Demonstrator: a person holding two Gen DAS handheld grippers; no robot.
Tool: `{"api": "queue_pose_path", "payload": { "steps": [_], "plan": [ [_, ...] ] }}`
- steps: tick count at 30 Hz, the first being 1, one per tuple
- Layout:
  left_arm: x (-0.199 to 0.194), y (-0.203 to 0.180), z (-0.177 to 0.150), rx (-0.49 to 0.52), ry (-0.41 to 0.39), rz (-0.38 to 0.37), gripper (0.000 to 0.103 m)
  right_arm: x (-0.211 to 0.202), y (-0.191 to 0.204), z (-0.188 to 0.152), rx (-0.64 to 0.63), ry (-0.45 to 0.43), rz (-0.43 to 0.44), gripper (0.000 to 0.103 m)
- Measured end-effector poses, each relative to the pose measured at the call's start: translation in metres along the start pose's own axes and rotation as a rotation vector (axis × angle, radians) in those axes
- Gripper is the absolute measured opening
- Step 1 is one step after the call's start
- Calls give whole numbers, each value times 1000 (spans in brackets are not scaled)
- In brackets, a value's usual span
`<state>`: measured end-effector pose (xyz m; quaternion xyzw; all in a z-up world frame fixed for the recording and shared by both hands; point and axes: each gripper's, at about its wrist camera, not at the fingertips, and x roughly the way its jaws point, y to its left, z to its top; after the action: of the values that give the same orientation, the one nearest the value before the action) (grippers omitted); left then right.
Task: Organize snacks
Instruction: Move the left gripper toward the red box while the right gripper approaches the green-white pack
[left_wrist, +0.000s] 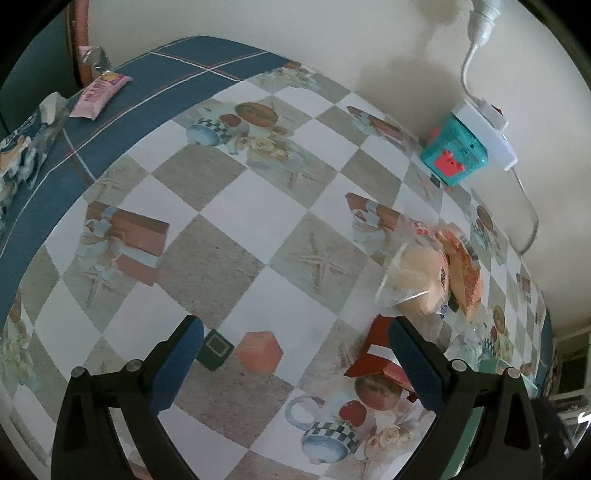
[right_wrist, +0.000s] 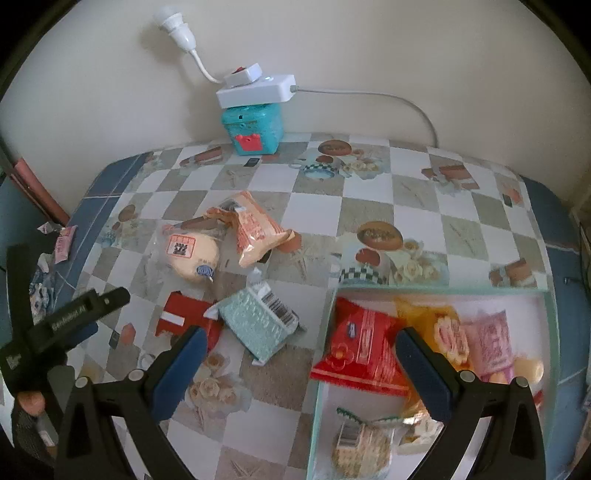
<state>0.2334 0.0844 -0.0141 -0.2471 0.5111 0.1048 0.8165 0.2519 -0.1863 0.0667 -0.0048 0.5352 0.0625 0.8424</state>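
Lying loose on the checked tablecloth (right_wrist: 369, 192), four snacks are seen just left of the pale green box (right_wrist: 550, 332): a teal packet (right_wrist: 255, 325) nearest it, a red packet (right_wrist: 184, 315) touching the teal one, a clear-wrapped bun (right_wrist: 192, 256) and an orange packet (right_wrist: 255, 232) farther back. Inside the box a red pouch (right_wrist: 364, 347), a yellow packet (right_wrist: 443, 328), a pink packet (right_wrist: 491, 343) and a round biscuit pack (right_wrist: 360, 448) are held. The right gripper (right_wrist: 299, 369) is spread wide and empty over the box's left wall; the left gripper (left_wrist: 295, 354) is likewise wide open, nothing held, left of the box.
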Motion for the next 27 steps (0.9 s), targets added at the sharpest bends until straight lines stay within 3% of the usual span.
{"api": "queue_pose_path", "payload": {
  "steps": [12, 19, 23, 27],
  "plan": [
    [20, -60, -23, 249, 63, -38, 100, 33, -15, 22, 43, 133, -51, 103],
    [37, -85, -39, 347, 87, -30, 100, 35, -19, 20, 48, 143, -62, 103],
    [43, -91, -43, 370, 80, 31, 100, 36, -20, 19, 52, 150, -57, 103],
    [40, -74, -35, 310, 69, 46, 100, 38, -17, 17, 37, 156, -56, 103]
  ]
}}
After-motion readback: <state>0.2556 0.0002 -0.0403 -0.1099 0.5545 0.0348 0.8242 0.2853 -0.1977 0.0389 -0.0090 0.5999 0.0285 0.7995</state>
